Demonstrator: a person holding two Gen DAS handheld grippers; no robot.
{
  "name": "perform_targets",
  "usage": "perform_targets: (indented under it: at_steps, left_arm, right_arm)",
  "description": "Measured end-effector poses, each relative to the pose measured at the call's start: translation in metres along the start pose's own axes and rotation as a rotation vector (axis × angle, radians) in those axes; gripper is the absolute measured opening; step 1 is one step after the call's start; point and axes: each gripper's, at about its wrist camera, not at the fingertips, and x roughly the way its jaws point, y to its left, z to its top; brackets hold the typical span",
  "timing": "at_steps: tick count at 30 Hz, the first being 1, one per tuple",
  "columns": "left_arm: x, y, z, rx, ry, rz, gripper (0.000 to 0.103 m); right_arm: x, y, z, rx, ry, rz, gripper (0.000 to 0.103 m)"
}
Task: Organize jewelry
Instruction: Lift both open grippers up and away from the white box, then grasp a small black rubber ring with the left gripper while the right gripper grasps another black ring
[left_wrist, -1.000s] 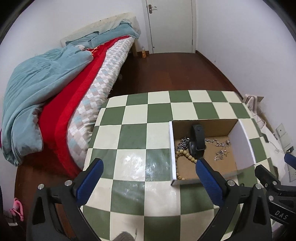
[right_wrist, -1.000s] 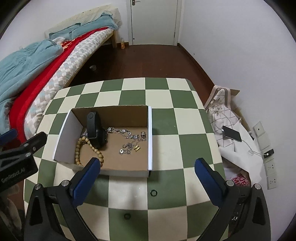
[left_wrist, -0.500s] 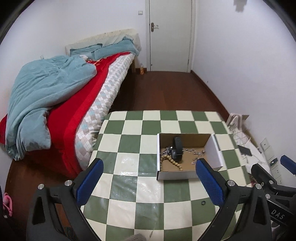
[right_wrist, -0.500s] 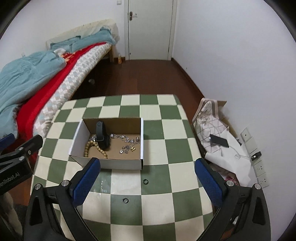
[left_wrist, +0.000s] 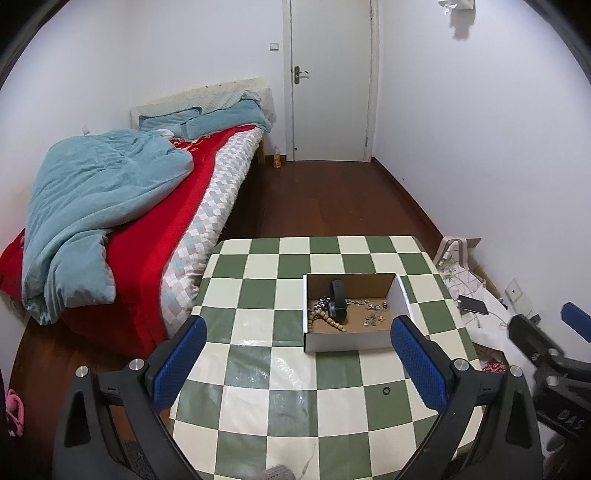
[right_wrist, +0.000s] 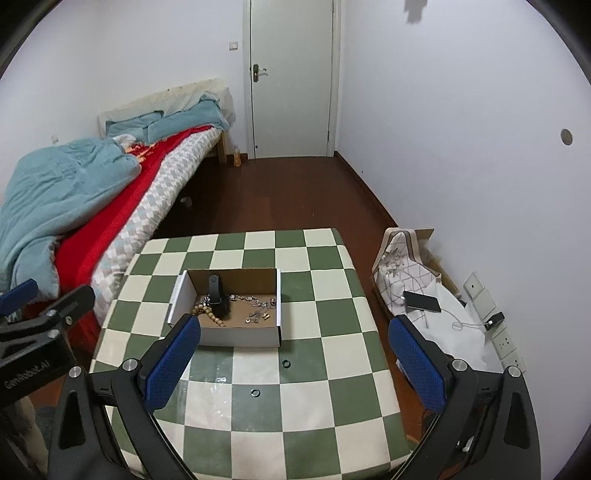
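An open cardboard box (left_wrist: 351, 338) (right_wrist: 240, 336) sits on the green-and-white checkered table (left_wrist: 280, 373) (right_wrist: 332, 369). It holds a black watch band (left_wrist: 339, 300) (right_wrist: 216, 295), a wooden bead bracelet (left_wrist: 327, 320) (right_wrist: 208, 312) and loose silver chains and small pieces (left_wrist: 371, 314) (right_wrist: 258, 308). Two small dark rings (right_wrist: 286, 363) (right_wrist: 255, 392) lie on the table in front of the box; one shows in the left wrist view (left_wrist: 386, 390). My left gripper (left_wrist: 299, 363) and right gripper (right_wrist: 293, 362) are both open and empty, held high and back from the box.
A bed (left_wrist: 122, 221) with a teal duvet and red blanket stands left of the table. A closed white door (left_wrist: 330, 81) is at the far wall. A phone on a cable (right_wrist: 423, 302) and cushions lie on the floor at right, near wall sockets (right_wrist: 509, 345).
Both grippers have pulled up and back from the box, so the box looks smaller and more of the room shows. Both stay open and empty.
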Motion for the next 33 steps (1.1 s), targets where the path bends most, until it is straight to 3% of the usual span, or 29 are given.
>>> perform_targets:
  at_steps: [6, 10, 11, 12, 13, 14, 19, 25, 29, 31, 32, 33]
  left_arm:
    - [0.024, -0.003, -0.025, 0.009, 0.015, 0.064, 0.103]
    - [0.056, -0.008, -0.051, 0.061, 0.050, 0.194, 0.103]
    - [0.067, -0.008, -0.058, 0.072, 0.055, 0.241, 0.103]
    - [0.076, -0.008, -0.064, 0.081, 0.062, 0.273, 0.103]
    - [0.090, -0.008, -0.070, 0.088, 0.083, 0.303, 0.103]
    - [0.099, -0.007, -0.074, 0.091, 0.101, 0.315, 0.103]
    - [0.141, -0.004, -0.090, 0.104, 0.196, 0.347, 0.103]
    - [0.163, -0.010, -0.096, 0.126, 0.237, 0.341, 0.103]
    - [0.168, -0.019, -0.095, 0.128, 0.250, 0.322, 0.103]
    - [0.168, -0.028, -0.095, 0.134, 0.255, 0.298, 0.103]
    - [0.168, -0.032, -0.094, 0.136, 0.256, 0.288, 0.103]
    - [0.168, -0.037, -0.094, 0.138, 0.258, 0.272, 0.103]
  right_arm:
    - [-0.006, -0.015, -0.014, 0.046, -0.003, 0.048, 0.103]
    - [0.035, -0.033, -0.043, 0.080, 0.093, 0.033, 0.103]
    - [0.046, -0.036, -0.050, 0.085, 0.114, 0.042, 0.098]
    - [0.063, -0.038, -0.059, 0.088, 0.146, 0.055, 0.084]
    - [0.080, -0.039, -0.068, 0.084, 0.178, 0.064, 0.076]
    - [0.096, -0.039, -0.076, 0.080, 0.203, 0.072, 0.071]
    - [0.170, -0.025, -0.103, 0.040, 0.251, 0.096, 0.071]
    - [0.232, 0.002, -0.113, -0.052, 0.289, 0.067, 0.070]
    - [0.251, 0.011, -0.117, -0.074, 0.301, 0.056, 0.054]
    - [0.253, 0.012, -0.119, -0.084, 0.288, 0.059, 0.037]
    - [0.254, 0.013, -0.120, -0.096, 0.283, 0.054, 0.016]
    - [0.255, 0.013, -0.122, -0.101, 0.282, 0.050, 0.013]
